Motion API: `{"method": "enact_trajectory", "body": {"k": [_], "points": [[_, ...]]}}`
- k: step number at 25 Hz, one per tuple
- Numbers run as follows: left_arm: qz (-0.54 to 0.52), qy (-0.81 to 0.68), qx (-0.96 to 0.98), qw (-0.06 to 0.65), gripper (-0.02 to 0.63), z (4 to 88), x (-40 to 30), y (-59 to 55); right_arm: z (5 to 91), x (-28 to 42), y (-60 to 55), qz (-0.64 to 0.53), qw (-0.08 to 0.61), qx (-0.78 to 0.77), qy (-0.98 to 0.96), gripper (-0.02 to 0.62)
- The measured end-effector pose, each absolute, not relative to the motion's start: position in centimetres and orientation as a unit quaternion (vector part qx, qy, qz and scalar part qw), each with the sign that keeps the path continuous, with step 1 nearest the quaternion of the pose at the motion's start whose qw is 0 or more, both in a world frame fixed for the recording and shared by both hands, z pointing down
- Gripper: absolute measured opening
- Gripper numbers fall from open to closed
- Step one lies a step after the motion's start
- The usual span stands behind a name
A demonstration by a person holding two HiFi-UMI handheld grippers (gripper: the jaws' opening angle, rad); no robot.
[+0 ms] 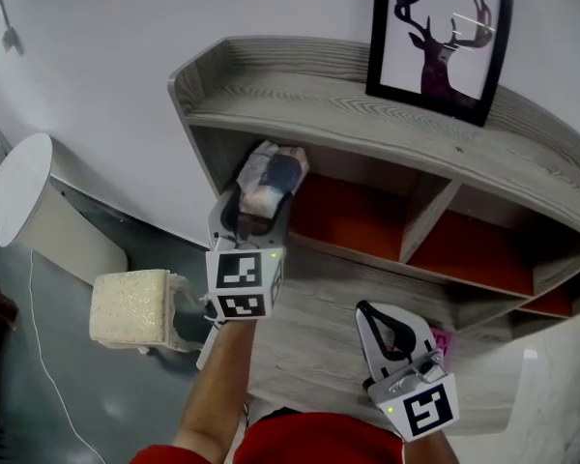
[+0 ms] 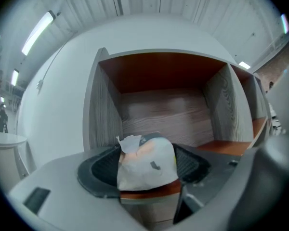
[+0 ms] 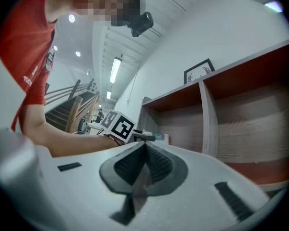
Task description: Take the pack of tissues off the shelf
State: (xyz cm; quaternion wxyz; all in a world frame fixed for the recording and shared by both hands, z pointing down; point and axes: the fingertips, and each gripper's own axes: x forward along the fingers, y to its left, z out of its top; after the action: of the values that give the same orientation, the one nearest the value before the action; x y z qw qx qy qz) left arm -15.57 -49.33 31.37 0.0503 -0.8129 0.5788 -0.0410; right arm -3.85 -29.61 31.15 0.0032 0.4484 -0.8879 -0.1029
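Observation:
The pack of tissues (image 1: 269,177), white with a dark and peach print, sits at the mouth of the leftmost compartment of the grey wooden shelf (image 1: 367,114). My left gripper (image 1: 261,203) is level at that opening, and its dark pads (image 2: 102,170) press the pack (image 2: 147,163) from both sides. In the left gripper view the orange-backed compartment (image 2: 159,76) lies empty behind the pack. My right gripper (image 1: 372,315) hangs lower and to the right, in front of the shelf's lower board. Its jaws meet with nothing between them (image 3: 144,150).
A framed deer picture (image 1: 440,37) leans against the wall on the shelf top. Left of my left arm are a beige foam block (image 1: 130,307) and a round white table (image 1: 14,187). Something small and pink (image 1: 441,339) lies by the right gripper. More orange compartments (image 1: 474,245) run rightward.

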Motion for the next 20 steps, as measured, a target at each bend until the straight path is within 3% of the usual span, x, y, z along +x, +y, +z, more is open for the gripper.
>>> {"method": "enact_trajectory", "body": {"k": [20], "points": [[0.018, 0.533, -0.844, 0.059, 0.318, 27.3, -15.3, -37.3, 28.8, -0.2, -28.8, -0.098, -0.041, 0.48, -0.871, 0.005]]}}
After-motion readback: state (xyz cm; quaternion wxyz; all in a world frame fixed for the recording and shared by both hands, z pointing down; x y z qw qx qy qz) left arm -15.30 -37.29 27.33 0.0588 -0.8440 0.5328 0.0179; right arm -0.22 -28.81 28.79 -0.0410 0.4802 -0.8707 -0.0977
